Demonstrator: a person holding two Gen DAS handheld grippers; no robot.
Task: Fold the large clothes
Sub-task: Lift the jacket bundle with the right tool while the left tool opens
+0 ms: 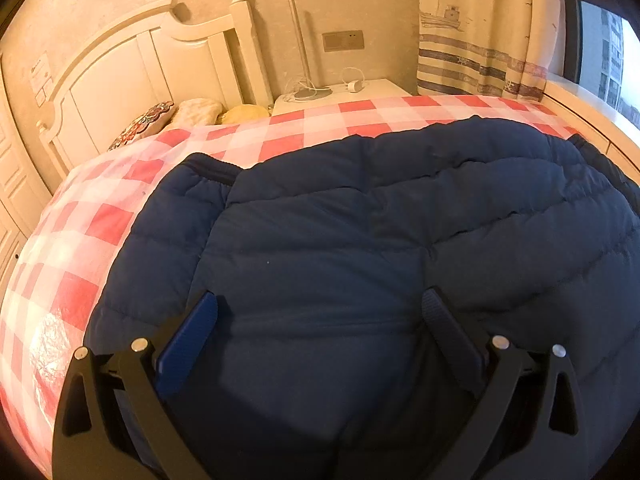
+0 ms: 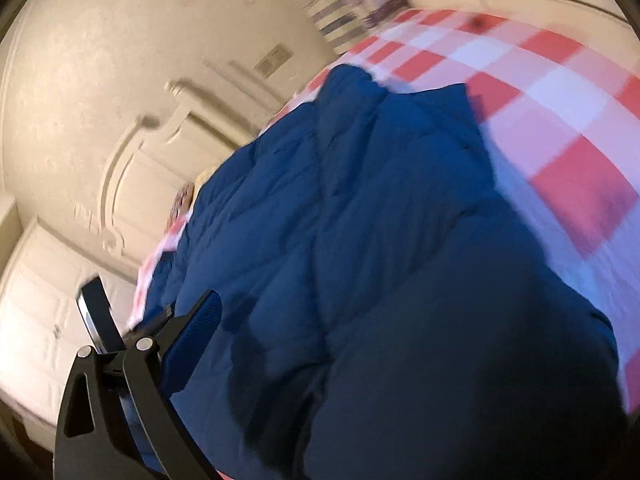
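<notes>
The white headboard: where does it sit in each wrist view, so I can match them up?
Left wrist: the headboard stands upright at upper left, behind the checked bedspread and navy padded jacket.
Right wrist: the headboard, blurred and tilted, is at centre left, beyond the jacket.
Shared landmark: the wall switch plate, right of the headboard.

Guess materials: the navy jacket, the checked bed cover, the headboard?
Navy quilted puffer jacket: matte woven synthetic shell, probably padded; stitched channels bulge. Red-and-white checked bed cover: thin fabric, possibly cotton; one patch shines like plastic, unclear. Cream panelled headboard: likely painted wood, satin finish, moulded edges and turned post.
</notes>
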